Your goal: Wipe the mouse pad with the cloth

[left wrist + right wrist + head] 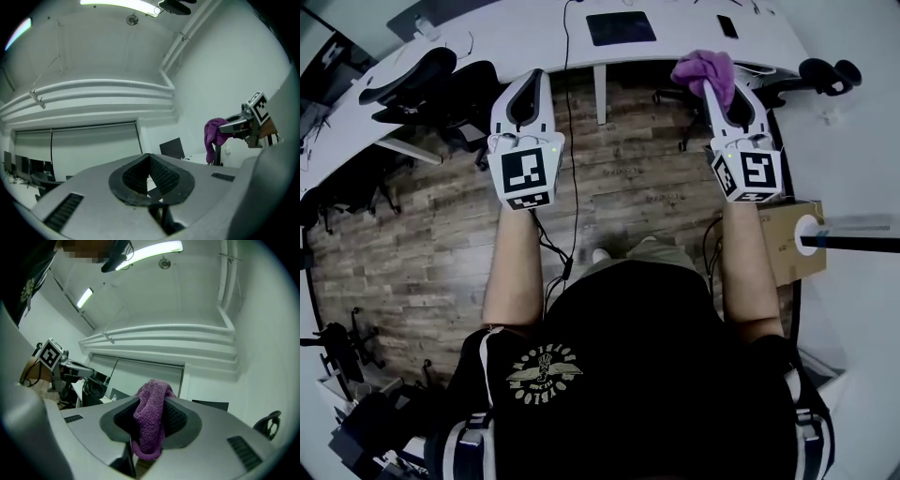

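The black mouse pad (621, 27) lies on the white desk (516, 37) far ahead of both grippers. A purple cloth (705, 70) is bunched at the tip of my right gripper (717, 86), which is shut on it. In the right gripper view the cloth (151, 420) hangs between the dark pads (180, 420) and droops below them. My left gripper (530, 82) is held level with the right one, over the wood floor, shut with nothing in it. In the left gripper view its pads (161, 176) meet, and the cloth (214, 136) shows off to the right.
Black office chairs (431, 89) stand left under the desk, another (825, 73) at far right. A black cable (572, 141) runs down from the desk to the floor. A cardboard box (787, 242) sits beside my right arm. A dark phone (727, 25) lies on the desk.
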The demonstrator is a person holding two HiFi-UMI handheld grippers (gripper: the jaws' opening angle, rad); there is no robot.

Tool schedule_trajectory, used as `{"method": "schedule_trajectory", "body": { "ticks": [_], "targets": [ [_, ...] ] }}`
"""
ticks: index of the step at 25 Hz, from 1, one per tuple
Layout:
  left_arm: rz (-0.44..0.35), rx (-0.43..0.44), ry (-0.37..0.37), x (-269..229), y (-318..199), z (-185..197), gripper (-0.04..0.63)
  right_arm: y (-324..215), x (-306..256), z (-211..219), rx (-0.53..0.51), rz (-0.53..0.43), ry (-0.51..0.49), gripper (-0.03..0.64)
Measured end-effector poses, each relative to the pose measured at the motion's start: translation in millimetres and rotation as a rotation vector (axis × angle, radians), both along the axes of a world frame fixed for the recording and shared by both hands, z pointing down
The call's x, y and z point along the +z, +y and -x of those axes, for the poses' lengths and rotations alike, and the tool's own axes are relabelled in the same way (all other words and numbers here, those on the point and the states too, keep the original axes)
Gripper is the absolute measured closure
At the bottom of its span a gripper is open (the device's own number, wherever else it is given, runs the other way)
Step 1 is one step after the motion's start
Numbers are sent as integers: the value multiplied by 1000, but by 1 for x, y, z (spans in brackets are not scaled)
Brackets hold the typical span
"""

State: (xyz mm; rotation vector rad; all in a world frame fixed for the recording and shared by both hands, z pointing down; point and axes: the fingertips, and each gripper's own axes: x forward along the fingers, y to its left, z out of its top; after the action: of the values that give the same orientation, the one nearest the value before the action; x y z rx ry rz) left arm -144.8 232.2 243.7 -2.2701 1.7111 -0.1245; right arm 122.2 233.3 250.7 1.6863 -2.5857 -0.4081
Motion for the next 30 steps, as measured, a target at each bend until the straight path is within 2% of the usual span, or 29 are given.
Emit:
{"method": "schedule_trajectory", "body": {
  "ticks": [8, 15, 19, 22, 30],
  "targets": [
    [46, 1, 41, 28, -45, 7, 594, -49, 23, 3, 2, 56, -9, 505],
    [102, -10, 20, 58, -103, -2, 594, -111, 48, 1, -32, 95, -30, 505],
    [115, -10, 21, 62, -134, -8, 594, -145, 49, -2, -50, 103, -33, 505],
    [130, -20, 52, 61, -157, -12, 594, -167, 46, -10, -61, 103, -31, 505],
    [110, -10, 55, 41, -211, -41, 594, -219, 36, -35, -83, 109, -33, 505]
  ]
}}
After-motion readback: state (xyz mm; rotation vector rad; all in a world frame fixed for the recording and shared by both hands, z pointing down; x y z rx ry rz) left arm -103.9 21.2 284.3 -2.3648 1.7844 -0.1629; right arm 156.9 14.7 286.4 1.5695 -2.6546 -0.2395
